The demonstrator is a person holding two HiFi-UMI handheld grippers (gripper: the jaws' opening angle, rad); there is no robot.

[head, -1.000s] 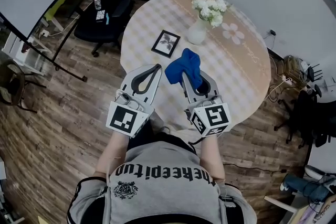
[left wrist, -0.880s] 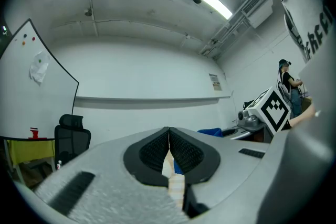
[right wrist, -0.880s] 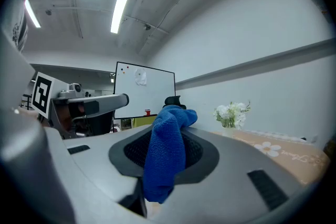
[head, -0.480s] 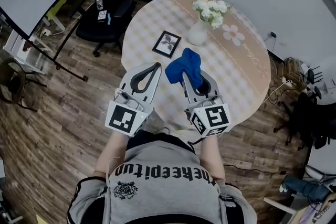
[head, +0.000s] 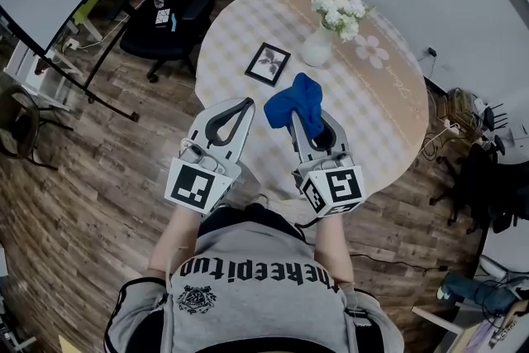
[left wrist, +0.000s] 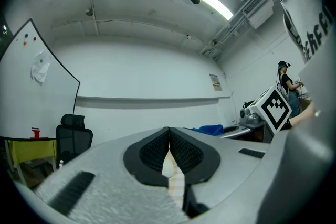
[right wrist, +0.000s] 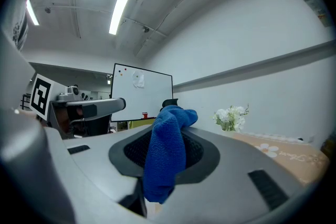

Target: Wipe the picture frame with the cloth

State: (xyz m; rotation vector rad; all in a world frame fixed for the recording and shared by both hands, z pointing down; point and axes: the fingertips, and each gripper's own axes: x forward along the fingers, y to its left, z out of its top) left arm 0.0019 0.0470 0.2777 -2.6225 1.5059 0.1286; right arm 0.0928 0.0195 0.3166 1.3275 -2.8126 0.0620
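**Head view.** My right gripper (head: 307,121) has its jaws clamped on the blue cloth (head: 295,102), which bunches up beyond the jaw tips over the middle of the round desk (head: 374,121). My left gripper (head: 245,107) is over the desk's near-left edge, jaws pressed together with nothing in them. The frame (head: 267,64) appears to lie flat near the desk's left edge, turned askew to me, with its longer sides running roughly away from me. It sits ahead of both grippers and apart from them, ahead and left of the cloth and slightly right of the left jaws' line. A vase (head: 316,50) of white flowers (head: 339,13) stands just right of the frame, toward the far edge.

**Left gripper view.** The ribbed pads meet along one seam, and only a sliver of the checked desk shows beneath them. The cloth and the right gripper's marker cube appear off to the right. The frame is not visible here.

**Right gripper view.** The cloth is pinched between the pads, one fold rising above them and one hanging below. The flowers show ahead to the right, while the frame is hidden behind the cloth and jaws.

**Reading.** The wipe has not begun, as the cloth is not on the frame. The coming move, as I judge it, is forward and left for the right gripper. The empty left gripper lies nearer the frame's near-left corner, so it is well placed to steady the frame.
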